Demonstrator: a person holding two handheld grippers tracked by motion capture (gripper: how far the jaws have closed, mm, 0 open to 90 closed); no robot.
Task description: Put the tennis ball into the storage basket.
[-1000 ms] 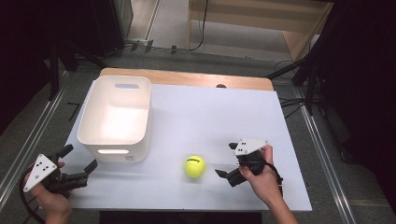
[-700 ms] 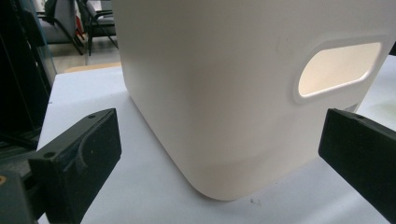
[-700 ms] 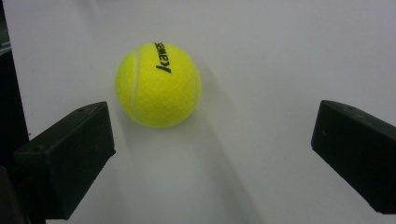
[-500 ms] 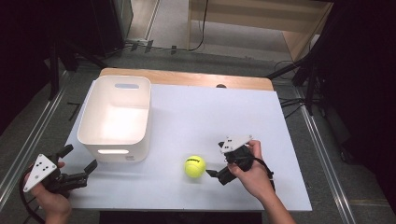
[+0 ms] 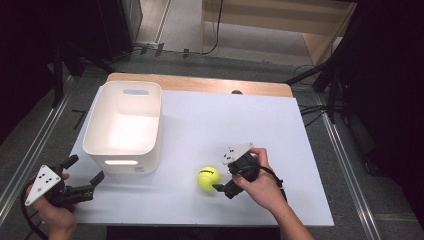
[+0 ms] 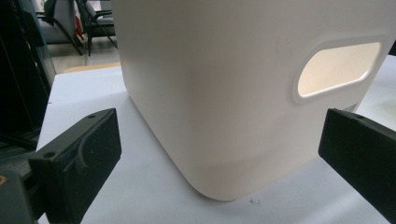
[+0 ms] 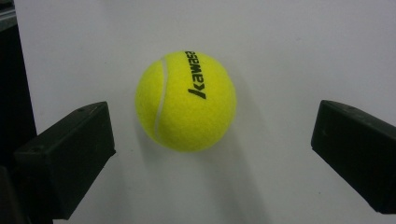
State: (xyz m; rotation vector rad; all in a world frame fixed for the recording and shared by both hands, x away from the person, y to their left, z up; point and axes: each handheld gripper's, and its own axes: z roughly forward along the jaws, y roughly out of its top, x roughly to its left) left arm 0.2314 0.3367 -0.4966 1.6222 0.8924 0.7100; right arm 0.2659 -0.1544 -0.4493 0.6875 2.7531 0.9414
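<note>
Far left, near table edge: left gripper (image 5: 82,176), jaws wide and empty, aimed at the bin (image 5: 125,145) corner just ahead. Best kept parked there, clear of the bin wall.

Centre-front of the white table (image 5: 300,150): ball (image 5: 208,178), free on the surface, right of the bin and apart from it.

Just right of it: right gripper (image 5: 220,175), jaws spread wide, ball (image 7: 186,100) centred between but untouched. Advance low and level until pads flank the widest part, then close gently; a nudge would likely send it rolling.
</note>
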